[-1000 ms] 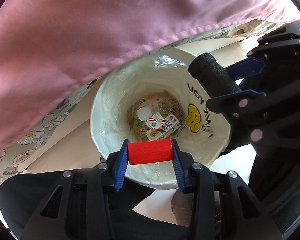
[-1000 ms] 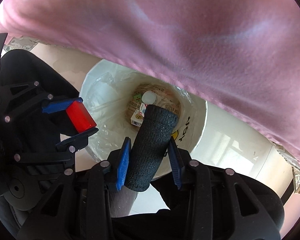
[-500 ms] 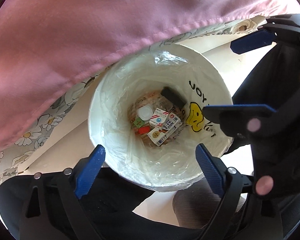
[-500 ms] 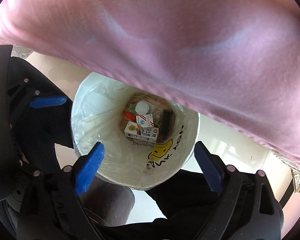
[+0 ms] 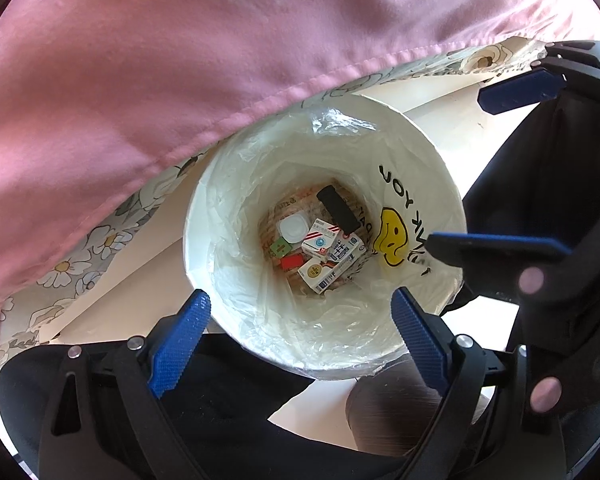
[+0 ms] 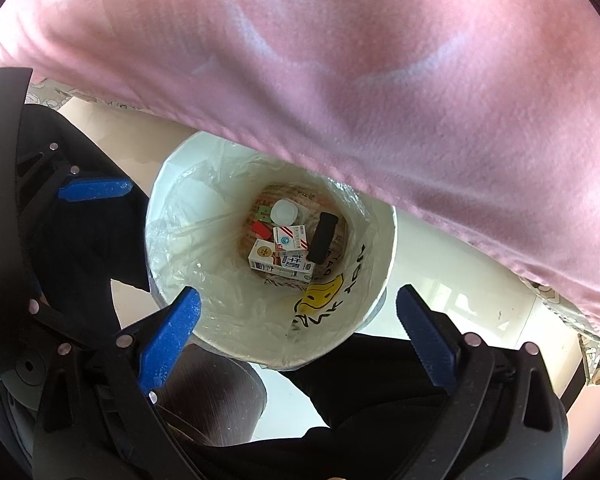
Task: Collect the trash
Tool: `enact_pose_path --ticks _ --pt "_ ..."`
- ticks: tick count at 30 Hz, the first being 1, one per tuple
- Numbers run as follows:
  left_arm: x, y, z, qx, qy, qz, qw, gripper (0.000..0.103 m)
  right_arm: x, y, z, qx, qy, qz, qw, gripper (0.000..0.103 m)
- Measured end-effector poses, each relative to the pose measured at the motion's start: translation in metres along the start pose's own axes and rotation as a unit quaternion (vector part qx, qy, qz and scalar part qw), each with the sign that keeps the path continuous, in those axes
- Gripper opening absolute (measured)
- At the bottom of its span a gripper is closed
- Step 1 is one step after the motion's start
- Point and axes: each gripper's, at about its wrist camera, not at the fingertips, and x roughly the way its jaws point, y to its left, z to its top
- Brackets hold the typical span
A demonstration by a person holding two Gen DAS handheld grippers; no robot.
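Beneath pink cloth (image 5: 180,80), lined bin (image 5: 428,152) holds cartons (image 5: 332,260), black cylinder (image 5: 338,210).

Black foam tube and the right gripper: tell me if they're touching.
Apart. The right wrist view shows the black foam tube lying at the bottom of the bin, with the right gripper, jaws opening and empty, above the rim.

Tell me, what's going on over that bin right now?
Left gripper jaws wide, empty. Right gripper jaws opening, nothing between them. Red block and black foam roll lie in the bin. Pink cloth overhangs the rim.
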Motion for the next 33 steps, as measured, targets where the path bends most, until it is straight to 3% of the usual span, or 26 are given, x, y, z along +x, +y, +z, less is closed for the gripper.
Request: enact_pose_path --ticks 7,16,23,33 --pt "-0.02 0.002 -0.006 -0.016 -0.024 0.016 0.9995 0.093 -0.019 0.002 -0.011 0.022 -0.026 0.003 0.999 0.096" --pt "-0.078 0.011 -0.019 -0.095 -0.089 0.062 0.9896 0.093 -0.081 0.009 -0.038 0.069 -0.122 -0.042 0.989 0.096" --pt "-0.146 0.012 -0.036 -0.154 -0.166 0.094 0.9695 0.093 -0.139 0.024 -0.062 0.081 -0.207 -0.067 0.973 0.096" --pt "-0.227 0.012 -0.072 -0.244 -0.247 0.129 0.9289 0.093 -0.207 0.045 -0.109 0.106 -0.305 -0.085 0.943 0.096"
